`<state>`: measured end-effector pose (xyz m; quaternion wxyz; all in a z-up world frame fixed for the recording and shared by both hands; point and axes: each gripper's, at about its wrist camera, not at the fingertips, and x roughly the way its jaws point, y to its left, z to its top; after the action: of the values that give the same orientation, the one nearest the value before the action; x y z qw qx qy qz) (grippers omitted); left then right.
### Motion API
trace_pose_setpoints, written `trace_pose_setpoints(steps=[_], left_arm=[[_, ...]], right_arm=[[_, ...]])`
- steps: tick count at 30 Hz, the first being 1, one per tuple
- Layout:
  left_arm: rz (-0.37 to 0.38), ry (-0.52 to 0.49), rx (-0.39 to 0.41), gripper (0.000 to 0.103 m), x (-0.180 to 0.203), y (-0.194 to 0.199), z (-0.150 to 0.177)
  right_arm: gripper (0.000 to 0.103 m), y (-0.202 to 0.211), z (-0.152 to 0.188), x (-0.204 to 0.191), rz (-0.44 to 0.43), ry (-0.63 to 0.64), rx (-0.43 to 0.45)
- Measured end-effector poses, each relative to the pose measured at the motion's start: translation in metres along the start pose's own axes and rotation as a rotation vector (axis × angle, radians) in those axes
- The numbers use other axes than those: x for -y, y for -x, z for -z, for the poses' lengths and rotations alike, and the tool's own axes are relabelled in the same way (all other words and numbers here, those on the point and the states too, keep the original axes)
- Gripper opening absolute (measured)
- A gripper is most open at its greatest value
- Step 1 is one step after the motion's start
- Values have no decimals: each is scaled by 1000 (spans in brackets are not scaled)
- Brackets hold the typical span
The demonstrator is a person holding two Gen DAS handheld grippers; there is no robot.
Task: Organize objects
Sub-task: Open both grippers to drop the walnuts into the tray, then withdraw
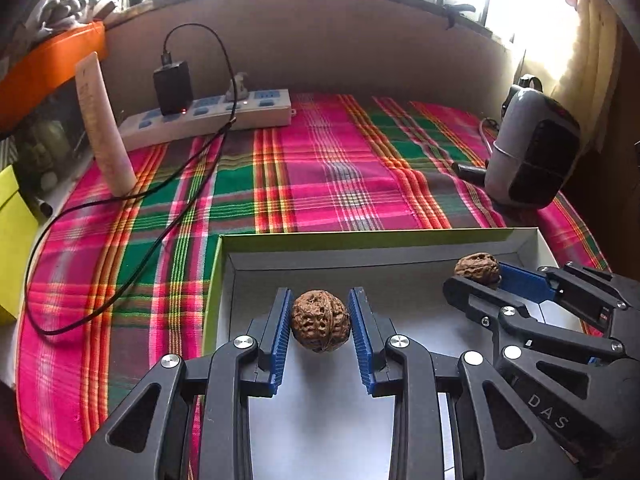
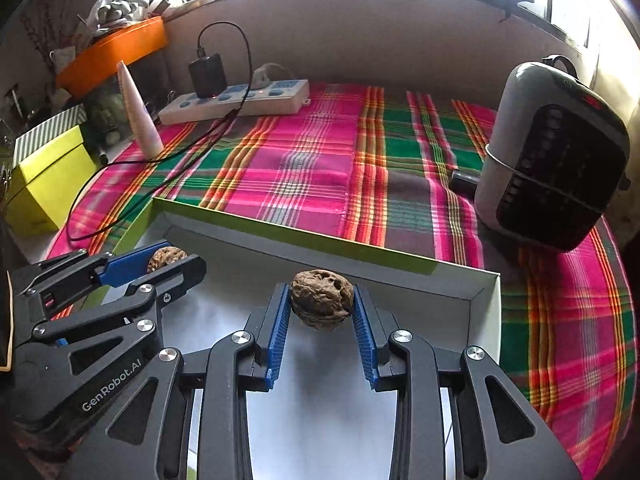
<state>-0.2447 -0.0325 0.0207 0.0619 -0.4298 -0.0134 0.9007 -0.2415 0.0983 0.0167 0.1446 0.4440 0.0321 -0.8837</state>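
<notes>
Left gripper (image 1: 320, 330) first: on the left wrist view we had it closed on a walnut (image 1: 320, 321), both blue ribbed pads (image 1: 280, 340) pressed against the shell, nut held clear above the white floor of the open box (image 1: 224, 280), which had a lime-green outer wall. Same view, off to the right, we saw the right gripper (image 1: 478, 276) from the side with a second walnut (image 1: 477, 269) pinched at its tips, near the far right corner of the box. Beyond the box we had the plaid cloth (image 1: 340, 168), a white power strip (image 1: 208, 118) at the back with a black charger (image 1: 173, 87) plugged in and its black cable (image 1: 120, 200) looping over the cloth, a pale tube (image 1: 103, 124) standing on its cap at left, and a grey heater (image 1: 532, 148) at right. On the right wrist view we had the right gripper (image 2: 322, 312) clamped on its walnut (image 2: 322, 300), pads touching both sides, nut hanging above the box floor close to the far wall (image 2: 320, 256). Left gripper (image 2: 172, 260) showed at the left edge, side on, with its walnut (image 2: 166, 258) between the fingers, mostly hidden. Same cloth (image 2: 300, 168), power strip (image 2: 240, 100), heater (image 2: 556, 156) and tube (image 2: 138, 112) behind; we also saw a yellow-green box (image 2: 52, 176) at far left, off the cloth.
</notes>
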Motion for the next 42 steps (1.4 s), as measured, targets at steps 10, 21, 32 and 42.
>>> trace_pose_setpoints(steps=[10,21,32,42], left_arm=[[-20,-2,-14,28,0,-8,-1],[-30,2,-22,29,0,-9,-2],[-42,37,-27,41,-5,1,2],[-43,48,5,44,-6,21,9]], right_arm=[[33,-9,-1,4,2,-25,-50],[33,-10,-2,1,15,-13,-54],[53,-6,2,4,52,-32,-51],[53,13,9,-1,66,-31,-5]])
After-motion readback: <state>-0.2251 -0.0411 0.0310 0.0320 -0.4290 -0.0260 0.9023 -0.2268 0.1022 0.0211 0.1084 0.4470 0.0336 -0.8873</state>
